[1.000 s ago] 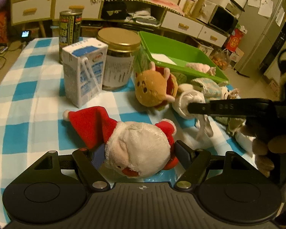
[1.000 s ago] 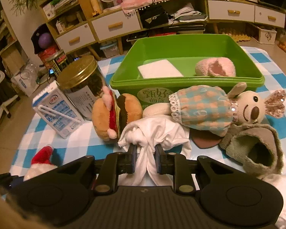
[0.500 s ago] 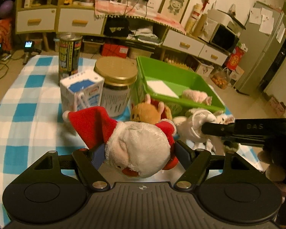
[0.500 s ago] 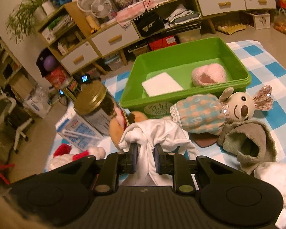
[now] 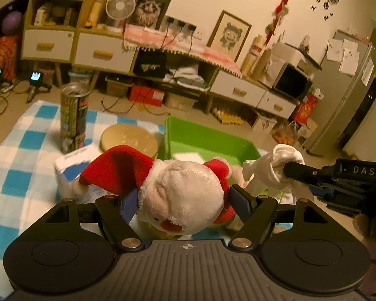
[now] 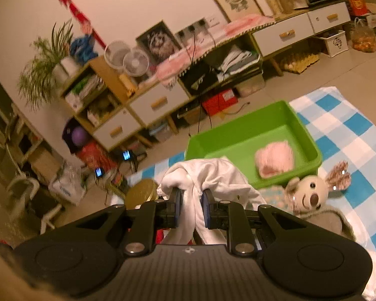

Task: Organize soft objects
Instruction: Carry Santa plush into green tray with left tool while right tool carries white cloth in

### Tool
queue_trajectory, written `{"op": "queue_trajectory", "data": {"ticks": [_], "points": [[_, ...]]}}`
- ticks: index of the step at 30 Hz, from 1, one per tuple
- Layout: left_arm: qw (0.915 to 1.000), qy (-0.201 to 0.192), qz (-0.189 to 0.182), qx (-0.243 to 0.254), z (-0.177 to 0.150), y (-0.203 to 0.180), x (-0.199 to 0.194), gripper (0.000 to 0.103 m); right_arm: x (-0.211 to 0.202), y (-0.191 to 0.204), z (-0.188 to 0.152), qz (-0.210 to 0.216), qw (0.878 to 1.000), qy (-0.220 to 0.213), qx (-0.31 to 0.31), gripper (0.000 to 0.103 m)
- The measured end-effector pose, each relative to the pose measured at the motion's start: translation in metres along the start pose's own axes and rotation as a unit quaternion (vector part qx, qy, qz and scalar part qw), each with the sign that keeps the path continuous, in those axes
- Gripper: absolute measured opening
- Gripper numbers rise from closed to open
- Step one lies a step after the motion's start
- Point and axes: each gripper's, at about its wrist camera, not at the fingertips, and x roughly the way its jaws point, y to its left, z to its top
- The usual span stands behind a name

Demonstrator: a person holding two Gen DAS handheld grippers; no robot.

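Note:
My left gripper (image 5: 184,202) is shut on a Santa plush (image 5: 178,195) with a red hat, held above the checked table. My right gripper (image 6: 191,200) is shut on a bunched white cloth (image 6: 208,175); the left wrist view shows that cloth (image 5: 273,166) hanging at the right. Ahead stands the green bin (image 6: 310,145), its far rim (image 5: 213,131) visible past Santa, holding a pink fuzzy slipper (image 6: 274,159) and a white pad (image 5: 188,156). A mouse plush (image 6: 310,195) in a checked dress lies in front of the bin on a grey slipper (image 6: 336,222).
A gold-lidded jar (image 5: 129,138), a milk carton (image 5: 72,168) and a tall can (image 5: 74,118) stand at the left on the blue-and-white tablecloth (image 5: 15,155). Shelves, drawers and a fridge (image 5: 348,105) line the room beyond. A hand (image 5: 371,228) grips the right tool.
Both grippers have risen from the table, carrying the Santa plush and the white cloth upward. The bin and table items now lie lower and farther in both views.

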Motion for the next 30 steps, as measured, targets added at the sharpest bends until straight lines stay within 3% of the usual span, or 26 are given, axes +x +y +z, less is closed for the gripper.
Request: {"op": "queue_trajectory", "data": {"ticks": [8, 15, 27, 30], "points": [[0.9997, -0.024, -0.011, 0.002, 0.012, -0.023, 0.031, 0.074, 0.012, -0.016, 0.019, 0.002, 0.998, -0.04, 0.047, 0.0], [0.9999, -0.009, -0.012, 0.005, 0.019, -0.025, 0.074, 0.074, 0.04, -0.033, 0.026, 0.004, 0.996, -0.051, 0.079, 0.0], [0.9988, -0.011, 0.002, 0.047, 0.002, -0.043, 0.115, 0.074, 0.085, -0.068, 0.021, -0.028, 0.988, -0.034, 0.147, 0.0], [0.9992, -0.011, 0.005, 0.039, 0.003, -0.04, 0.12, 0.074, 0.094, -0.073, 0.017, -0.041, 0.987, -0.026, 0.156, 0.0]]}}
